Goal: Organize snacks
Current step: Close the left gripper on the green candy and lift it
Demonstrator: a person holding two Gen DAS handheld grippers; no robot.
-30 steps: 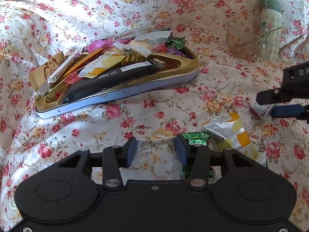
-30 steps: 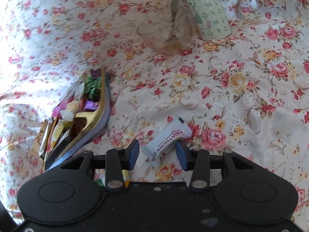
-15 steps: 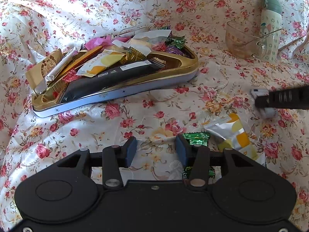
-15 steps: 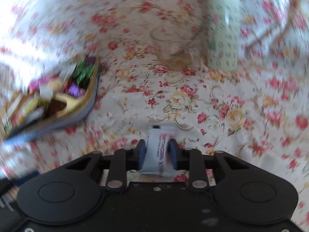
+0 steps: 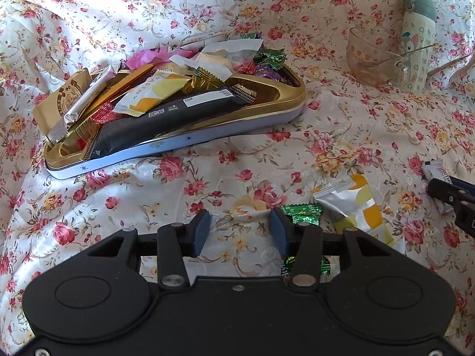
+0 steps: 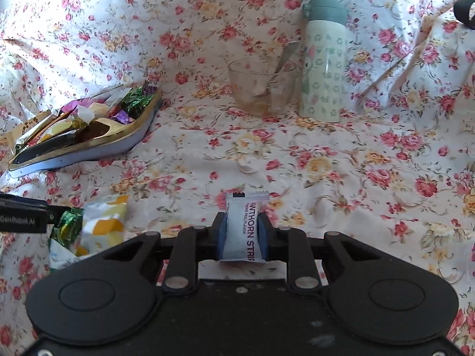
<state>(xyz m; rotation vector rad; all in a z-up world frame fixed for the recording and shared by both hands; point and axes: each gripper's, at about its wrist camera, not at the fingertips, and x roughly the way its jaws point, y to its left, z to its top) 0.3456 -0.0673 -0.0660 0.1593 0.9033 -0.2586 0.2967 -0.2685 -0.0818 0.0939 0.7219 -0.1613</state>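
Note:
A gold tin tray (image 5: 267,112) (image 6: 130,136) piled with wrapped snacks lies on the floral cloth. My right gripper (image 6: 242,231) is shut on a white hawthorn strip packet (image 6: 242,228), held upright above the cloth; the packet also shows at the right edge of the left wrist view (image 5: 433,172). My left gripper (image 5: 239,231) is open and empty, low over the cloth. A green candy (image 5: 301,212) lies by its right finger, and a silver and yellow packet (image 5: 356,204) (image 6: 101,225) lies just right of that.
A glass cup (image 6: 261,89) with a spoon and a patterned green-lidded bottle (image 6: 322,68) stand at the back right. Thin sticks (image 6: 394,68) lie beyond them. The cloth is wrinkled around the tray.
My right gripper closed on the hawthorn strip packet and lifted it off the cloth, turning to face the cup and bottle. The left gripper stayed nearly still and open.

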